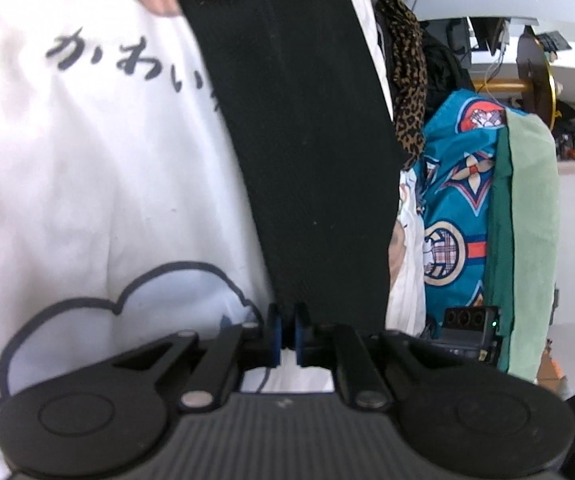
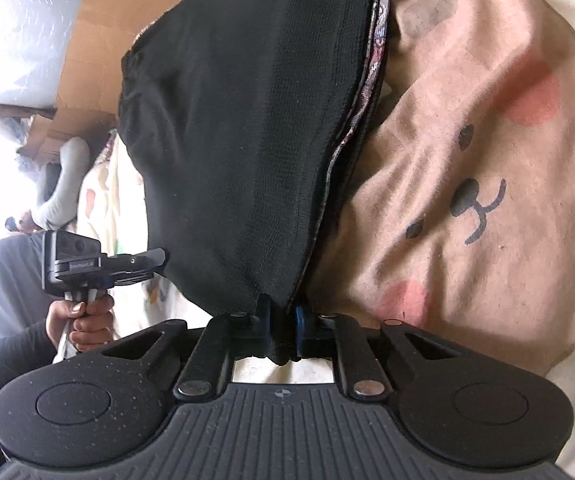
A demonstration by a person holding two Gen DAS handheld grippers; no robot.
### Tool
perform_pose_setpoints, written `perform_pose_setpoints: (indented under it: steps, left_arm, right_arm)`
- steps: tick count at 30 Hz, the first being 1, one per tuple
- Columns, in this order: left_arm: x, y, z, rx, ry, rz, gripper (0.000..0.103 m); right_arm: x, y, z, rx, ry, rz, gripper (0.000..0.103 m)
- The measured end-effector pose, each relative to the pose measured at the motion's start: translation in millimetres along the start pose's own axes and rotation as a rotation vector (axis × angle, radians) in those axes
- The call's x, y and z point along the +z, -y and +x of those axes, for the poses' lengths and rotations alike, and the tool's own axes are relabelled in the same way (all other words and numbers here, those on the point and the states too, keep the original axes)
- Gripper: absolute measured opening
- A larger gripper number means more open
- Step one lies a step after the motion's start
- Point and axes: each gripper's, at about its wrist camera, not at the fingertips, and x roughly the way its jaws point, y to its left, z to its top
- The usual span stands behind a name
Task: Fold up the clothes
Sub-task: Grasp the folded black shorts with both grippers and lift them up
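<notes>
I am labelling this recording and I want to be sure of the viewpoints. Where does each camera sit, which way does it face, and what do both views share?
Left wrist: sits behind the left gripper, looks along its jaws, shut on the black garment, toward a white printed shirt; no body part shows.
Right wrist: sits behind the right gripper, jaws shut on the black garment, beside a bear print; the hand holding the left gripper shows.
Shared: the black garment.

The left tongs [image 1: 286, 330] were clamped with jaws nearly together on a black garment [image 1: 299, 128]. The right tongs [image 2: 281, 330] were likewise closed on it. A bare hand [image 2: 81, 320] was wrapped around the left handle.
</notes>
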Motion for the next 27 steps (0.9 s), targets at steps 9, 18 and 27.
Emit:
perform_pose_setpoints:
  steps: [9,18,27]
  left_arm:
    - [7.0,15.7,-13.0,0.054,-0.028,0.053,0.004]
    - [4.1,-5.6,-3.4,0.065,-0.031,-0.018,0.008]
    - [-3.9,-9.8,-2.6,0.057,0.047,-0.143,0.018]
  right_arm:
    - [0.6,-3.8,1.9,0.024,-0.024,-0.025,0.008]
    - [22.1,-7.5,-6.8,-0.025,-0.07,-0.102,0.04]
    - [113.6,-14.7,-38.6,-0.095,-0.028,-0.236,0.04]
